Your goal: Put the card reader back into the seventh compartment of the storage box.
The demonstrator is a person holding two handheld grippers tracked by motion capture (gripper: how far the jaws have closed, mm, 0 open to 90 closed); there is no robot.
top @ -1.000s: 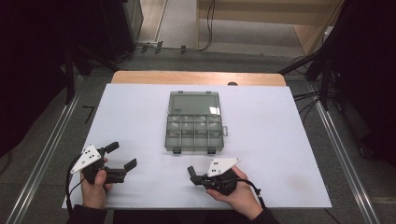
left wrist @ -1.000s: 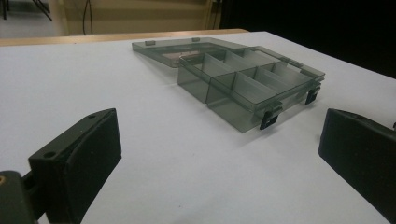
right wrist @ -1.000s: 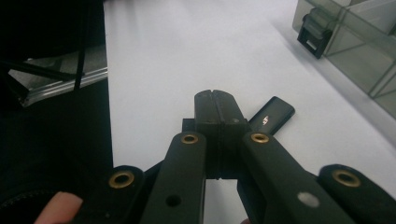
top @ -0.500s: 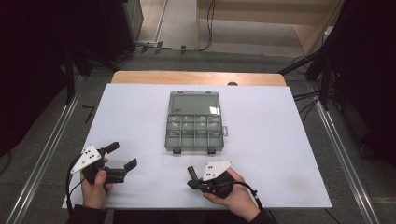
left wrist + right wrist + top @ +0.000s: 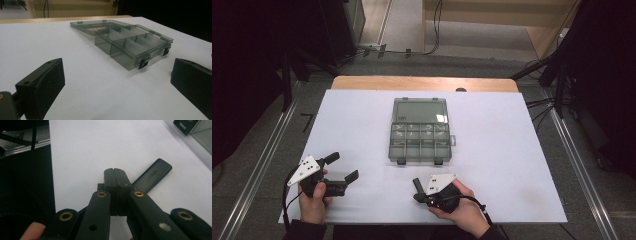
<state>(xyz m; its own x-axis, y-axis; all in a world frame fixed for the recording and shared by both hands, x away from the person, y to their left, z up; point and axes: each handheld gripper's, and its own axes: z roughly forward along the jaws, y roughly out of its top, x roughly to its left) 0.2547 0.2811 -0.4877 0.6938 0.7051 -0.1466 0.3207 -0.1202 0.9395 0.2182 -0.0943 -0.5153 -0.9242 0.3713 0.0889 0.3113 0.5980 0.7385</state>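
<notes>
Down at the near edge of the white worktop, a person holds a gripper in each hand. The right gripper is clenched, its two black jaws pressed flat together with nothing between them. In the right gripper view a small black USB stick lies flat on the worktop just beyond and beside the jaw tips; whether the tips touch it cannot be told. In the high view that gripper sits near the front edge, right of centre, with a hand wrapped around its body and its grey three-cornered plate on top.

The left gripper rests at the front left corner of the worktop, its jaws spread wide and released, grasping nothing. In the left gripper view the two jaws stand far apart at the bottom corners, with bare worktop between them.

Between and beyond the two grippers, at the middle of the worktop, stands a smoky-grey transparent compartment box. Its lid is swung fully open and lies flat on the far side. Dividers split the tray into small compartments, and two black latches hang at its front edge. The box is well apart from both grippers.
</notes>
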